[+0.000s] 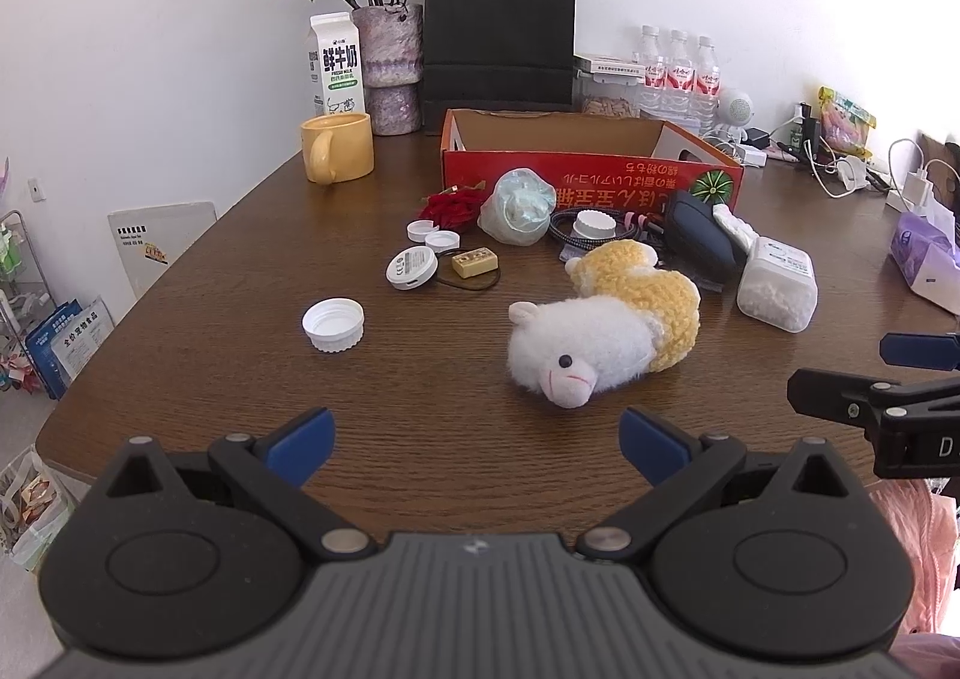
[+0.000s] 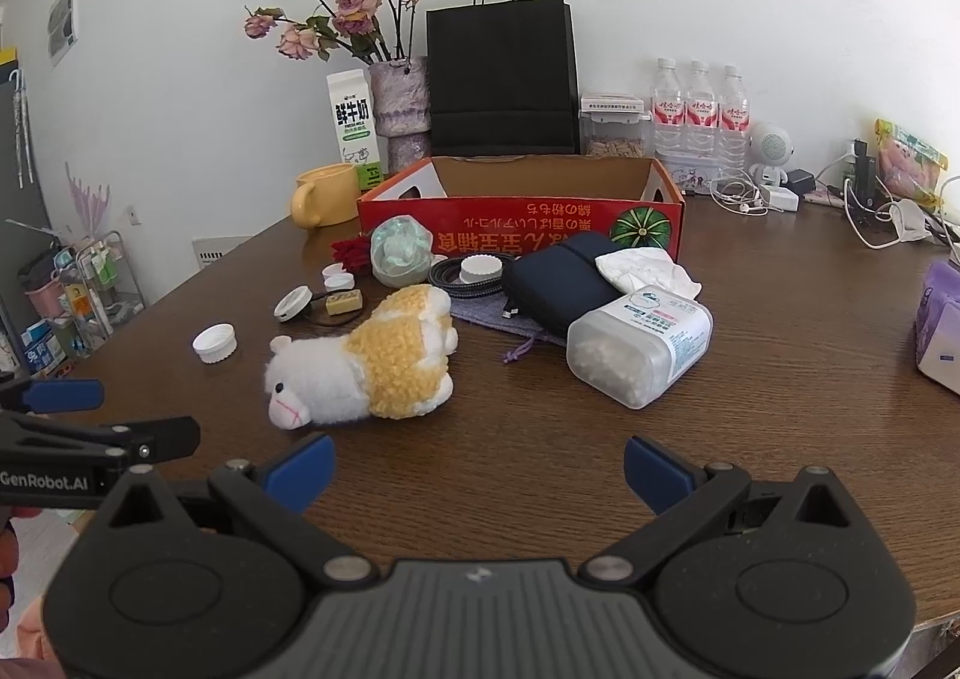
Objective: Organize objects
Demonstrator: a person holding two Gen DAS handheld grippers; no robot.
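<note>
Both fisheye views sat low over the near edge of the dark brown wooden table [image 1: 240, 283], each looking forward between its own blue-padded fingers toward the white back wall. The left wrist camera rode on the left gripper [image 1: 477, 448] and the right wrist camera on the right gripper [image 2: 480, 466], side by side and facing nearly the same way. Each caught the other at its frame edge. Both shared the white and yellow plush sheep [image 1: 600, 334], lying close ahead, and the open red cardboard box [image 2: 522, 211] farther back. The sheep lay right of centre in the left view and left of centre in the right.
</note>
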